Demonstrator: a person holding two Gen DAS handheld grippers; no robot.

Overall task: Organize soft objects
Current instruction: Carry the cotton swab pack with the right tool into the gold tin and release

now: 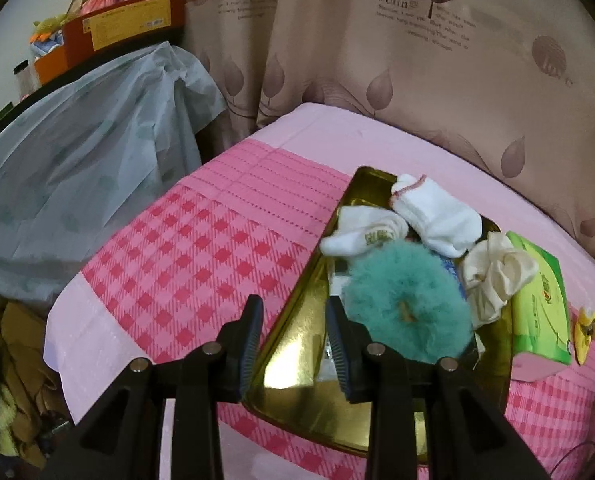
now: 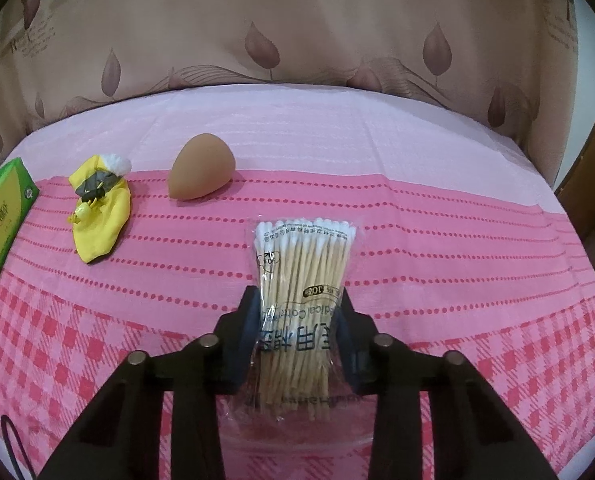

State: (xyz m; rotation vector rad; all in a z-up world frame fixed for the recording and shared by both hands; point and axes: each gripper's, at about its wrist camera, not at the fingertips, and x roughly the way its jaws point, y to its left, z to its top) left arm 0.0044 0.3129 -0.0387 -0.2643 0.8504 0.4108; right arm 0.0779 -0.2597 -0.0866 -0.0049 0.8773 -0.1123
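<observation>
Gathering soft items into the gold tray [image 1: 297, 360], with a bag of cotton swabs [image 2: 303, 276] now clamped for transfer.

At the left, the left gripper [image 1: 295, 344] is angled down over the tray's near rim, its jaws parted with only that rim between them; socks [image 1: 437, 216], a teal scrunchie [image 1: 407, 308] and a cream scrunchie [image 1: 497, 276] are already piled inside. At the right, the right gripper [image 2: 295, 344] is tilted down, its jaws pressed on the swab bag. Judged next: the bag must be lifted clear and carried leftward to the tray, past the yellow pouch [image 2: 101, 216] and sponge [image 2: 201, 172].
</observation>
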